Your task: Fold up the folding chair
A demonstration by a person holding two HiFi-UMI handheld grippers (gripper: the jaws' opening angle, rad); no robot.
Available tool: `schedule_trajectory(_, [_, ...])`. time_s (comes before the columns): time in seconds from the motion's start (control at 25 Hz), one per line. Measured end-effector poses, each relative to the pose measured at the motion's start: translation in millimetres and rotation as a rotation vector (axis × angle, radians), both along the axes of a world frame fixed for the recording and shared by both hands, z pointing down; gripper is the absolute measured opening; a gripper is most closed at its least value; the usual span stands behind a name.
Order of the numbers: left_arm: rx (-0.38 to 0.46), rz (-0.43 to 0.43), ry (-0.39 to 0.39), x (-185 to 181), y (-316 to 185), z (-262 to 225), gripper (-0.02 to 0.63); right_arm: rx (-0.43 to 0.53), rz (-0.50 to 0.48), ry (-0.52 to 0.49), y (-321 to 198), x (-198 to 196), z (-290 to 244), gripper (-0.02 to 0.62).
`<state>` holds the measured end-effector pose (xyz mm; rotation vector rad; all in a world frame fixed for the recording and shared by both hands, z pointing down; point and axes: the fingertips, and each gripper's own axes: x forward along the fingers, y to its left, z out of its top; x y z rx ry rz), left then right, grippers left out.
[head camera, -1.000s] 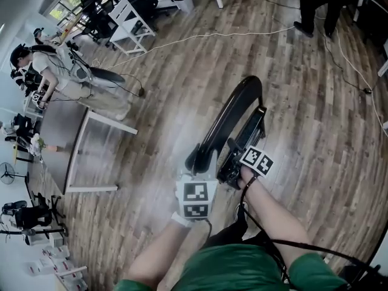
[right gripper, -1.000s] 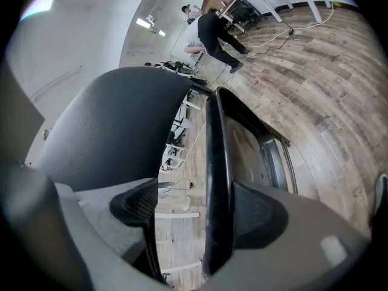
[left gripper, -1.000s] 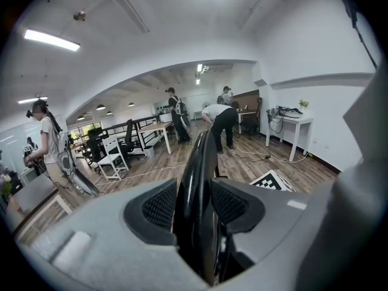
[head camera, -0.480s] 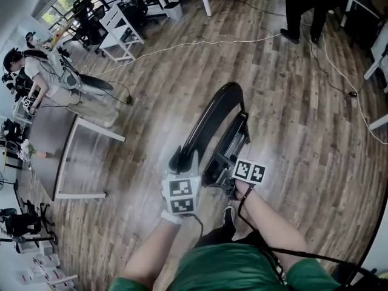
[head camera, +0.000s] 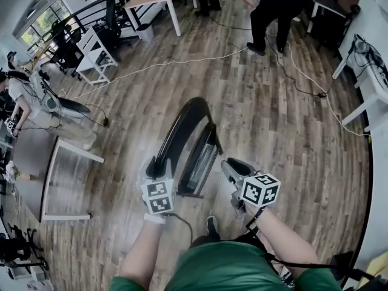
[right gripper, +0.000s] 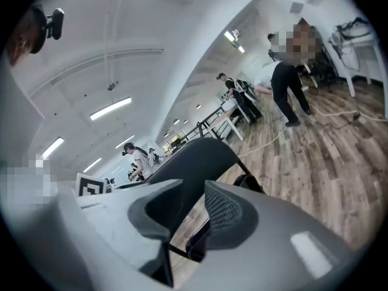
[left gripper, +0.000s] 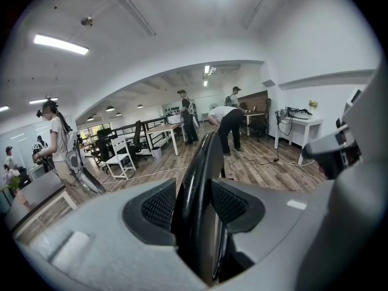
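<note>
The black folding chair (head camera: 185, 139) stands on the wood floor in front of me, its seat and back close together. My left gripper (head camera: 155, 170) is shut on the chair's curved top edge (left gripper: 203, 180), which runs up between both pads (left gripper: 159, 206). My right gripper (head camera: 231, 168) hangs free to the right of the chair, off its frame. Its jaws have just been closing and stand a little apart with nothing between them. In the right gripper view the chair (right gripper: 197, 159) shows beyond the right gripper (right gripper: 185, 214).
A white cable (head camera: 182, 62) crosses the floor beyond the chair. A person (head camera: 267, 8) bends over at the back right, by white desks (head camera: 364, 102). A grey table (head camera: 45, 162) and another person (head camera: 30, 99) are to the left. My shoe (head camera: 210, 226) is just under the chair.
My right gripper has come off the chair's frame, risen and swung out to the right, with its jaws narrower. The left gripper keeps its hold on the top edge.
</note>
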<state>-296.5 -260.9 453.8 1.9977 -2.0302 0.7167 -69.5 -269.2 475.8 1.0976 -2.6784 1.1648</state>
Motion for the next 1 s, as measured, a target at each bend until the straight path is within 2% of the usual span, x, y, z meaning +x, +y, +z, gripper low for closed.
schedule_trajectory(0.08, [0.005, -0.003, 0.001, 2, -1, 0, 0.184, 0.079, 0.008, 0.036, 6, 18, -27, 0.103])
schedule_trajectory(0.16, [0.009, -0.009, -0.003, 4, 0, -1, 0.184, 0.149, -0.002, 0.067, 17, 30, -51, 0.060])
schedule_trajectory(0.28, [0.011, -0.015, -0.013, 7, 4, -2, 0.186, 0.211, -0.008, 0.073, 34, 42, -77, 0.023])
schedule_trajectory(0.56, [0.023, -0.012, -0.025, 9, 6, -3, 0.187, 0.449, -0.005, 0.201, 68, 64, -131, 0.005])
schedule_trajectory(0.72, [0.046, -0.013, -0.047, 9, 6, -1, 0.187, 0.556, 0.053, 0.264, 76, 85, -158, 0.005])
schedule_trajectory(0.84, [0.053, -0.020, -0.078, 11, 8, -4, 0.190, 0.604, 0.107, 0.302, 77, 107, -172, 0.005])
schedule_trajectory(1.0, [0.054, -0.022, -0.081, 13, 9, -5, 0.190, 0.612, 0.165, 0.334, 75, 131, -177, 0.003])
